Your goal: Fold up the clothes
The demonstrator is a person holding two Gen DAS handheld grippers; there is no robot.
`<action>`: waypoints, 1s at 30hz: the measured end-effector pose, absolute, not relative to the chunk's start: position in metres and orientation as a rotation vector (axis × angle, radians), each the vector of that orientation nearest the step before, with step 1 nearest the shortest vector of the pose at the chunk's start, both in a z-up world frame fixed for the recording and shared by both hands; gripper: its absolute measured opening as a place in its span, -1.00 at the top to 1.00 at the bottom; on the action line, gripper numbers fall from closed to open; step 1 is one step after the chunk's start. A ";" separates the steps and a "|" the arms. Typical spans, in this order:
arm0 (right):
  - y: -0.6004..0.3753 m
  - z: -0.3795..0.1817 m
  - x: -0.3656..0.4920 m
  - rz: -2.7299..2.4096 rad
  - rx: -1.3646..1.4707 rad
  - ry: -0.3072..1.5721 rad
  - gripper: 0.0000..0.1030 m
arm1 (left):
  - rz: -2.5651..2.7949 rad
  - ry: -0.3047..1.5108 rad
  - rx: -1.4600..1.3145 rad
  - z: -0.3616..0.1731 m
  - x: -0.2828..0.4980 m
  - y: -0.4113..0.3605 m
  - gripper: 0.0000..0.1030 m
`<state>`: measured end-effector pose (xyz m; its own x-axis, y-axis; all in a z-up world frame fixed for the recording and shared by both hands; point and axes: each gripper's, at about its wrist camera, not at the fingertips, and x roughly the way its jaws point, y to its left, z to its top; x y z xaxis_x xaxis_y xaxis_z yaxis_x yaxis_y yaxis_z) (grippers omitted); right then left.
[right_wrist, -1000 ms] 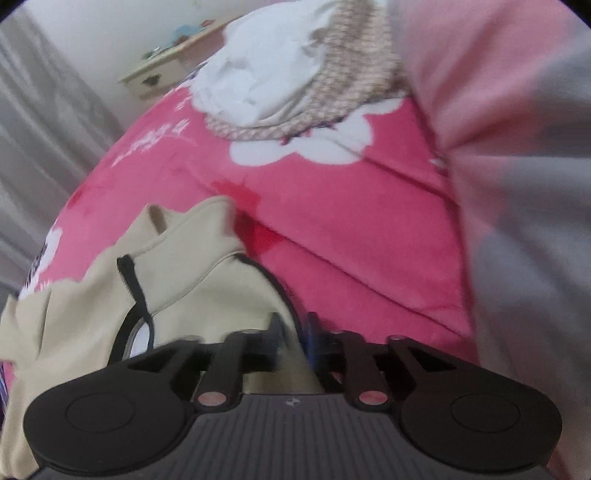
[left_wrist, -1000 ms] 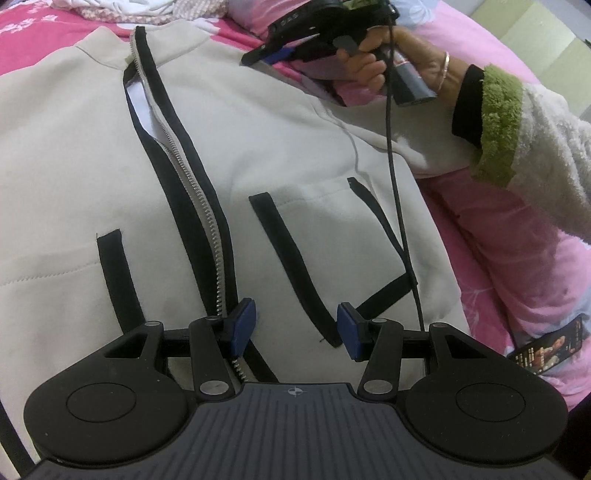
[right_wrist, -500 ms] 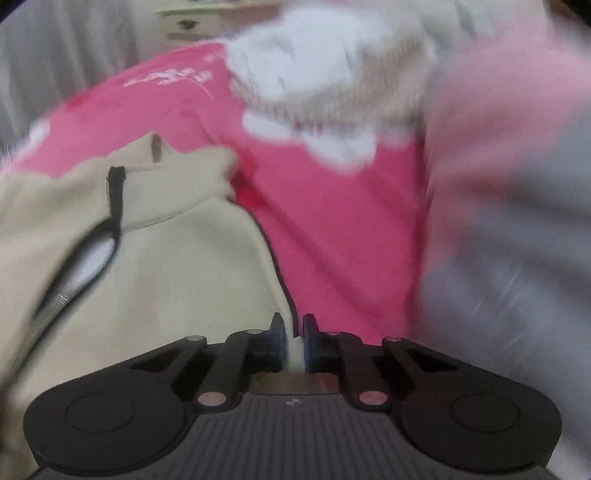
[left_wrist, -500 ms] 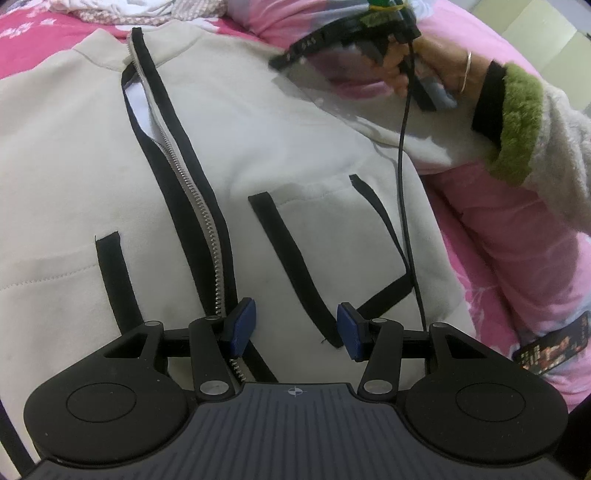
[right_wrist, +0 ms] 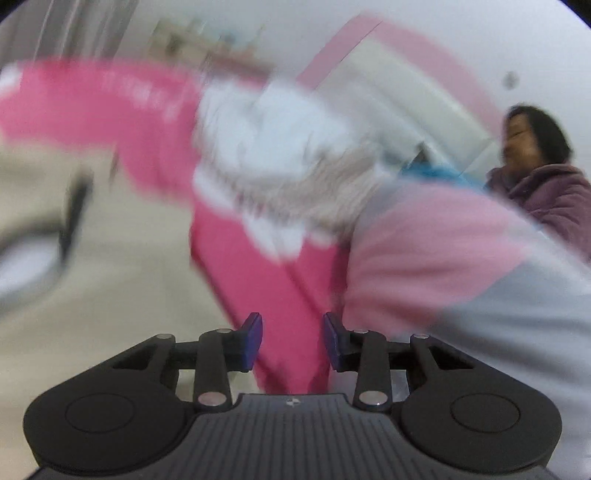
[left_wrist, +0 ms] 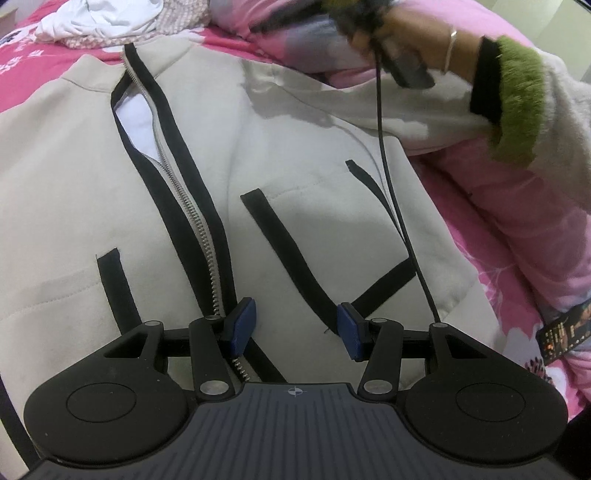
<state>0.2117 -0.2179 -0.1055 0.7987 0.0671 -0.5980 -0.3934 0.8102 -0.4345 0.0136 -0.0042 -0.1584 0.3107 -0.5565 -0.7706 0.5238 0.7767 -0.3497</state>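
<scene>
A cream zip jacket point(left_wrist: 303, 155) with black trim lies front-up on the pink bedspread point(left_wrist: 22, 62). Its right sleeve point(left_wrist: 369, 110) runs off toward the upper right. My left gripper point(left_wrist: 295, 328) hovers open over the jacket's lower front, beside the zipper point(left_wrist: 192, 218), with nothing between its blue pads. At the top of the left wrist view, a hand point(left_wrist: 410, 40) holds the right gripper, blurred, above the shoulder. In the smeared right wrist view, my right gripper point(right_wrist: 293, 339) has its jaws opening, with no cloth between them; the bedspread point(right_wrist: 273, 295) shows behind.
A heap of white and knitted clothes point(left_wrist: 110, 22) lies beyond the collar. A pink and grey quilt point(left_wrist: 535, 240) borders the jacket on the right, with a dark card point(left_wrist: 565, 332) on it. A black cable point(left_wrist: 388, 184) hangs across the jacket. A person in a purple coat point(right_wrist: 546, 199) stands behind.
Half a second ago the right gripper was shut on the jacket's edge near the shoulder; it has let go, lifted and rolled. The left gripper has stayed put.
</scene>
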 end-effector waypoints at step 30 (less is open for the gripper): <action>-0.159 -0.127 0.208 0.571 -0.094 0.866 0.60 | -0.409 0.770 0.036 -0.113 0.071 0.021 0.04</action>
<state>0.2079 -0.1587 -0.1266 0.5093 0.4361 -0.7419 -0.5103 0.8472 0.1477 0.0712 0.0214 -0.1134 0.6434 -0.3455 -0.6832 0.3718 0.9211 -0.1157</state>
